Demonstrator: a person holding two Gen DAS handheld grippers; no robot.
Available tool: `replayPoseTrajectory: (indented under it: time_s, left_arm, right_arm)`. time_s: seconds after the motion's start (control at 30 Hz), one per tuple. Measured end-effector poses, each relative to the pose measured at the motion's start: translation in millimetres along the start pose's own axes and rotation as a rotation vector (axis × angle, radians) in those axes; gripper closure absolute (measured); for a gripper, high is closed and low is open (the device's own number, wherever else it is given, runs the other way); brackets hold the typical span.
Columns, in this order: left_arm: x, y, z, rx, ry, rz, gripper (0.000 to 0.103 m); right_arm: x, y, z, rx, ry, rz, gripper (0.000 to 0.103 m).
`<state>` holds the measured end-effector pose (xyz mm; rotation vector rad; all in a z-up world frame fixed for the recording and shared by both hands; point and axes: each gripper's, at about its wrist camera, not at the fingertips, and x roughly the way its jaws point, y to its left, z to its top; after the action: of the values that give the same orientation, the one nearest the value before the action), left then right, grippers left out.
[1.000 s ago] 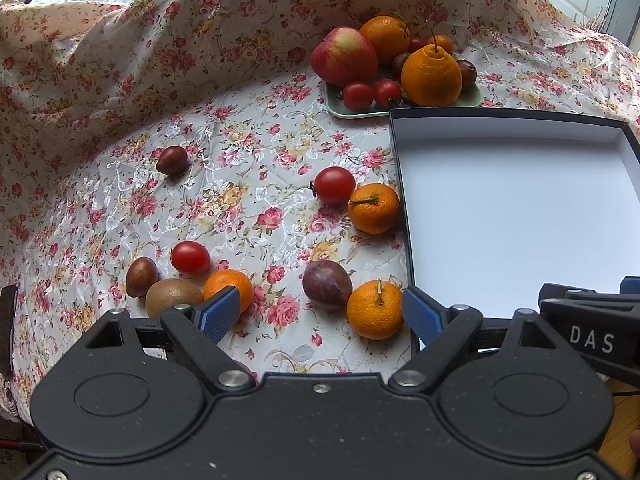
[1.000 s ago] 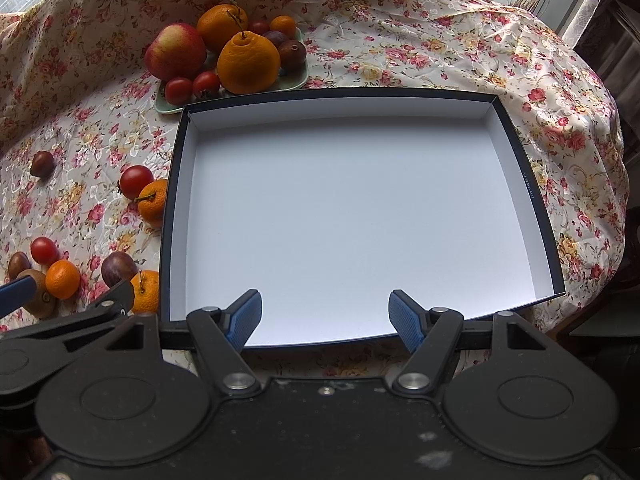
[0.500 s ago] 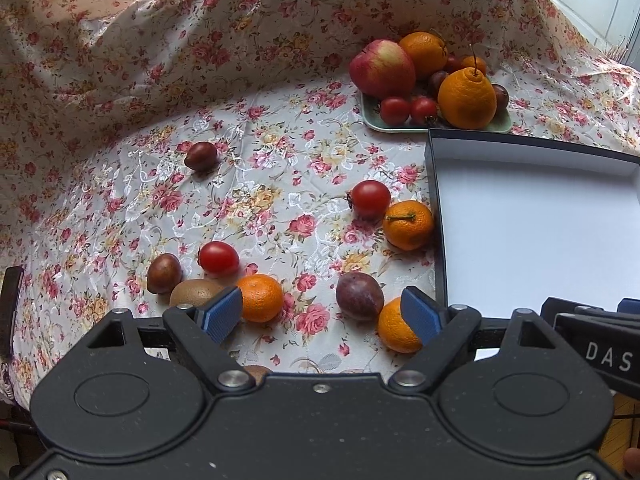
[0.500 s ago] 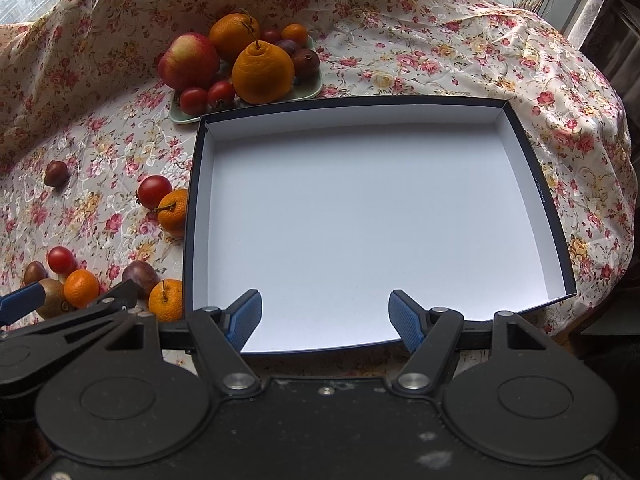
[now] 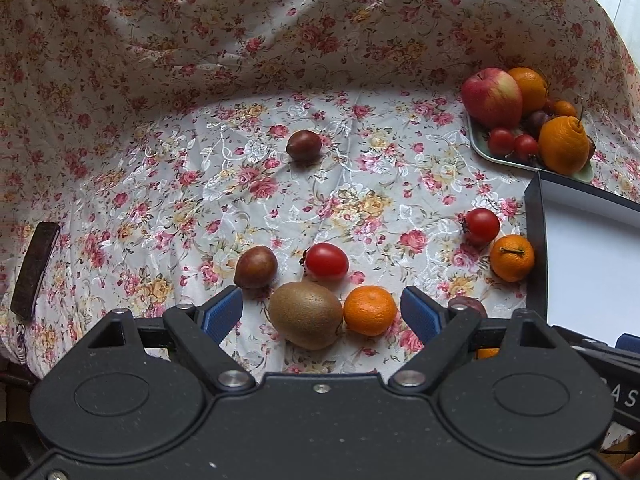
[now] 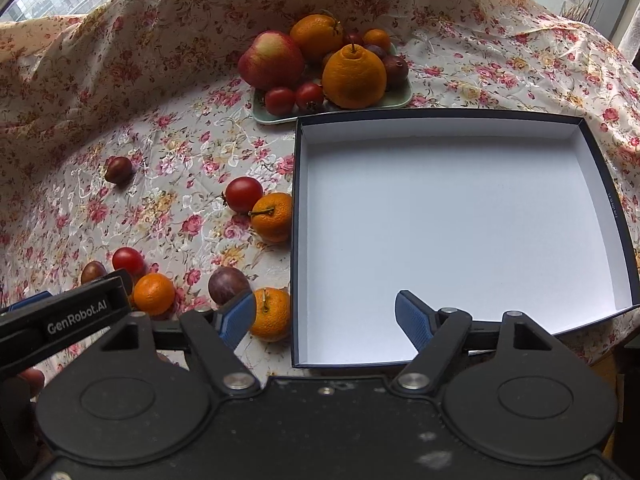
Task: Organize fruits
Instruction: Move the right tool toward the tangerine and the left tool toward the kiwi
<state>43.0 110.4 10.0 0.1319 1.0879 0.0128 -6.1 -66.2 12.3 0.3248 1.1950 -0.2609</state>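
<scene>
Loose fruit scattered over a floral tablecloth (image 5: 320, 184), well short of sorted; white-lined box (image 6: 448, 216) empty, to the right of the scatter. Left gripper (image 5: 322, 312) hanging just above the near cluster, jaws spread wide and holding nothing, kiwi (image 5: 306, 315) and mandarin (image 5: 370, 310) framed between the blue pads and touching each other. Behind them a red tomato (image 5: 326, 261) and a dark brown-red fruit (image 5: 255, 267), close together. Right gripper (image 6: 326, 314) likewise open and empty, poised over the box's near-left corner, a stemmed mandarin (image 6: 272, 314) just beside its left finger, a purple passion fruit (image 6: 228, 285) next to that.

Likely handling: kiwi light, firm but bruisable, fuzzy skin giving good purchase; best taken across its short axis, at the middle. Mandarin soft-skinned, round, apt to roll; gentle squeeze across the equator. Tomato smooth, slippery, easily split. Tight neighbours a hazard: closing on one likely to nudge the other.

Cloth glossy and creased, draped up behind into a backdrop, so rolling fruit probable on its slick folds. Pale green tray (image 6: 276, 118) at the back piled with an apple (image 6: 271, 60), oranges, small tomatoes. Another tomato and stemmed mandarin resting against the box's left wall. Dark flat object (image 5: 35, 258) at the far left edge. Daylight from windows behind.
</scene>
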Motion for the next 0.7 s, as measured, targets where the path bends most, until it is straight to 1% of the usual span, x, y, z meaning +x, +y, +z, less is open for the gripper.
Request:
replayPoseTrajectory:
  time_s: [0.03, 0.1, 0.2, 0.27, 0.5, 0.7]
  left_arm:
    - [0.7, 3.5, -0.1, 0.001, -0.002, 0.007, 0.016]
    - [2.7, 12.8, 0.0, 0.000, -0.008, 0.020, 0.017]
    - [5.1, 25.5, 0.4, 0.002, -0.018, 0.031, 0.019]
    - [8.3, 36.0, 1.2, 0.006, -0.014, 0.028, 0.019]
    - [11.0, 72.2, 2.0, -0.067, -0.004, 0.020, 0.019]
    - [14.0, 93.1, 2.3, -0.092, 0.009, 0.020, 0.019]
  right_arm:
    - [0.4, 5.6, -0.3, -0.015, -0.002, -0.003, 0.024]
    - [3.5, 21.8, 0.7, -0.049, -0.004, -0.012, 0.031]
    - [7.6, 39.8, 0.8, -0.084, -0.002, -0.007, 0.035]
    - [11.3, 51.8, 0.7, -0.105, -0.006, -0.010, 0.035]
    - [29.9, 80.3, 2.9, -0.127, 0.024, -0.019, 0.035]
    - [36.9, 101.5, -2.0, -0.160, 0.028, 0.012, 0.034]
